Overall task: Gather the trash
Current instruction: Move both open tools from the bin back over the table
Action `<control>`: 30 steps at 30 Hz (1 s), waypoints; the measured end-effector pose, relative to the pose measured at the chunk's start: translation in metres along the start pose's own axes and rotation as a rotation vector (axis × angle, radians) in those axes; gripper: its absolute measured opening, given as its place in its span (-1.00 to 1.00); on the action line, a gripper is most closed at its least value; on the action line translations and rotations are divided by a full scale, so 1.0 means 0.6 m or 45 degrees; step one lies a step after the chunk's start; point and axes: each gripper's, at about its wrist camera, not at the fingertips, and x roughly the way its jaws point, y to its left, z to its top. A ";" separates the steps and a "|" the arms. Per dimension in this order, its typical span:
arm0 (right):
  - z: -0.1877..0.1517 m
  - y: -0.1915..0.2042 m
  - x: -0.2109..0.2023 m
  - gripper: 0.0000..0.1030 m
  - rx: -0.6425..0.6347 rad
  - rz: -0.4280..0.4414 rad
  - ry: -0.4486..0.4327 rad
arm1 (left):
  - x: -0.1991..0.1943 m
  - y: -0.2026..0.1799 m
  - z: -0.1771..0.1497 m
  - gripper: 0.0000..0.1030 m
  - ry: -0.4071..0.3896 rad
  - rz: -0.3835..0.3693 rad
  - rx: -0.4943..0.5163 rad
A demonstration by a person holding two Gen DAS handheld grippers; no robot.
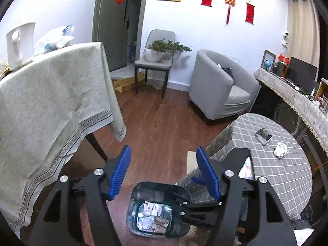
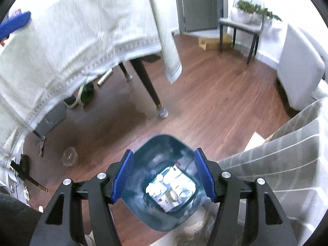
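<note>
Left jaws: the left gripper [image 1: 163,153] is spread wide with nothing between its blue pads, held above the floor.
Right jaws: the right gripper [image 2: 163,156] is also released and empty, hanging straight over the bin; it shows in the left view too, just right of the bin mouth.
Bin: a dark blue bin [image 2: 162,181] stands on the wood floor [image 1: 155,123], close beside the checked bench.
Bin contents: white wrappers, small cartons and crumpled foil [image 1: 152,218] lie on its bottom.
Checked bench: a grey checked cloth covers the bench [image 1: 287,176], right of the bin.
Trash on bench: a crumpled white wad [image 1: 280,150] and, near it but apart, a dark shiny packet [image 1: 263,136].
White bench: a draped bench [image 1: 47,94] stands left, carrying a kettle [image 1: 19,45] and a plastic bag [image 1: 54,39].
Floor under it: a clear cup [image 2: 69,155] and shoes [image 2: 81,96].
</note>
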 end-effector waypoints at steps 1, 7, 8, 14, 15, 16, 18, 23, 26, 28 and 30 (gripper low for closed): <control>0.004 -0.003 -0.012 0.22 0.001 -0.006 -0.021 | -0.001 -0.004 0.001 0.46 -0.011 -0.004 0.004; 0.023 -0.036 -0.084 0.39 -0.001 -0.075 -0.135 | 0.004 -0.028 0.012 0.80 -0.054 -0.019 -0.009; 0.022 -0.040 -0.093 0.42 0.001 -0.085 -0.147 | 0.007 -0.033 0.012 0.81 -0.046 -0.012 -0.009; 0.018 -0.085 -0.141 0.57 0.032 -0.149 -0.194 | 0.021 -0.057 0.011 0.85 -0.046 0.001 0.008; 0.016 -0.093 -0.145 0.58 0.037 -0.158 -0.198 | 0.022 -0.061 0.012 0.85 -0.047 0.004 0.008; 0.014 -0.103 -0.153 0.58 0.044 -0.172 -0.206 | 0.025 -0.066 0.013 0.86 -0.045 0.024 0.008; 0.011 -0.116 -0.163 0.60 0.049 -0.194 -0.212 | 0.030 -0.075 0.015 0.86 -0.032 0.034 0.015; -0.002 -0.168 -0.191 0.66 0.083 -0.263 -0.225 | 0.053 -0.099 0.014 0.86 -0.007 0.013 0.018; -0.014 -0.206 -0.209 0.67 0.127 -0.291 -0.233 | 0.065 -0.116 0.013 0.86 -0.008 -0.009 0.032; -0.021 -0.223 -0.218 0.69 0.149 -0.313 -0.241 | 0.077 -0.127 0.013 0.86 0.003 -0.029 0.036; -0.032 -0.246 -0.229 0.75 0.183 -0.343 -0.246 | 0.087 -0.138 0.012 0.87 0.012 -0.023 0.045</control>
